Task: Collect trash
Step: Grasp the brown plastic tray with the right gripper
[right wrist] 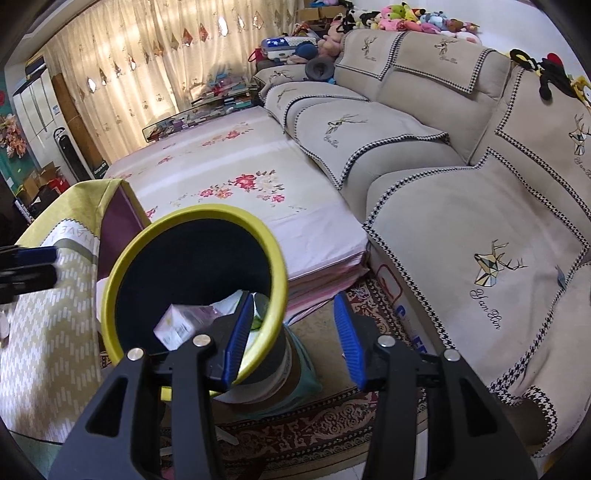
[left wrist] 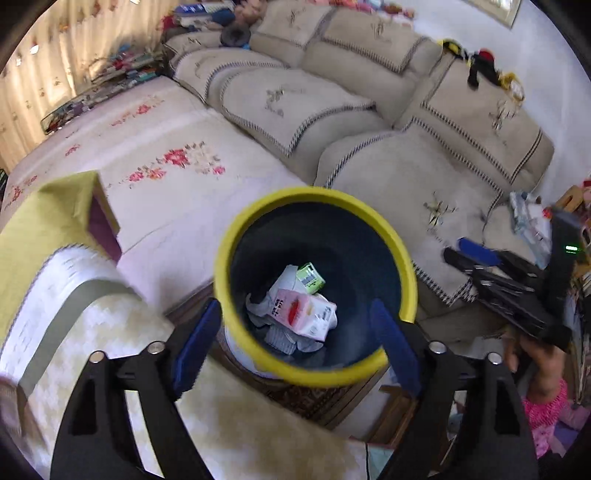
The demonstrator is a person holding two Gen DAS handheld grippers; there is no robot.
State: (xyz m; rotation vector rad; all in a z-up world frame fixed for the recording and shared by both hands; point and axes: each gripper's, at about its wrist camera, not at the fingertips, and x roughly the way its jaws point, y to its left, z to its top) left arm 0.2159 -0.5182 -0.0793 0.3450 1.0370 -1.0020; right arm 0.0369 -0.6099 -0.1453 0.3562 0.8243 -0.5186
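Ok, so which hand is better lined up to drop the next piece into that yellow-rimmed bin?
Left. The left claw, open and empty, hangs right over the bin's mouth, with the trash directly below. The right claw, also empty, sits off to one side, aimed mostly past the rim.

Around us then, a home living room: beige sofa (right wrist: 424,147), patterned curtains (right wrist: 129,62), plush toys (right wrist: 406,18), floor rug (right wrist: 325,421).
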